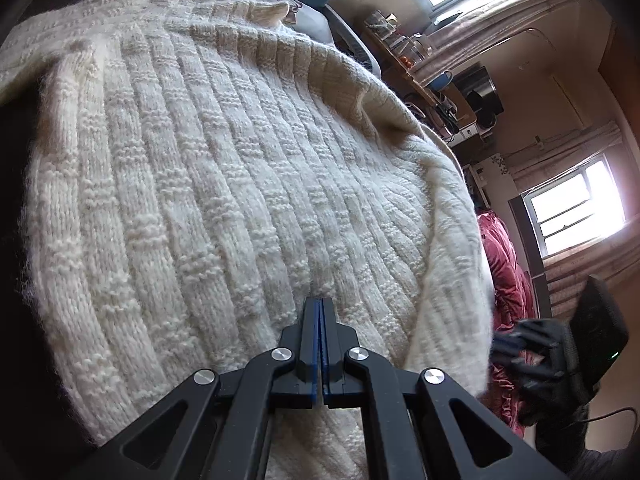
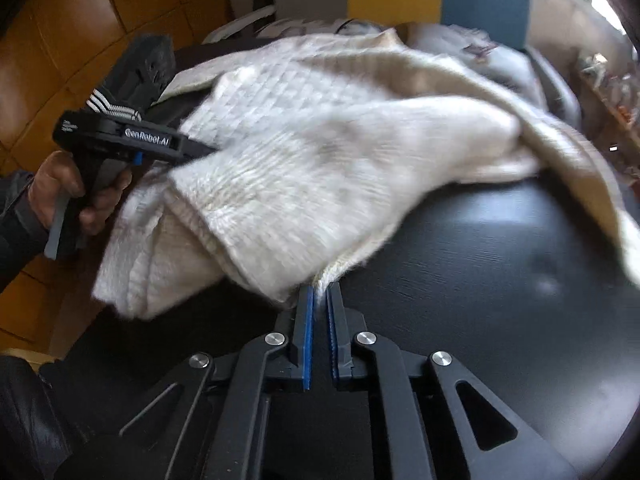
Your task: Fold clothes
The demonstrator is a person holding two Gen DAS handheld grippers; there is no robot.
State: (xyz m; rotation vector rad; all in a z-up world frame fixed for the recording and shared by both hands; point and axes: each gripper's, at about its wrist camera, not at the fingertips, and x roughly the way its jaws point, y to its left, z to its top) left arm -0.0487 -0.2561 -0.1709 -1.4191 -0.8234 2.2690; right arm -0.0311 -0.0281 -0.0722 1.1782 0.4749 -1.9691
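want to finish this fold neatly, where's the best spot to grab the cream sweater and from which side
Judging from the right wrist view, grip the cream sweater at its ribbed edge lying on the dark table, coming in low from the table side. That edge is thin and flat, so the right gripper already pinches it there; the bunched folds above look too thick.

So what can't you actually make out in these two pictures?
- Left wrist view: the table is hidden under the cream sweater; whether the left gripper pinches fabric is unclear.
- Right wrist view: the sweater's far edge is motion-blurred; the grey garments behind are half covered.
- Shelf clutter: too small.
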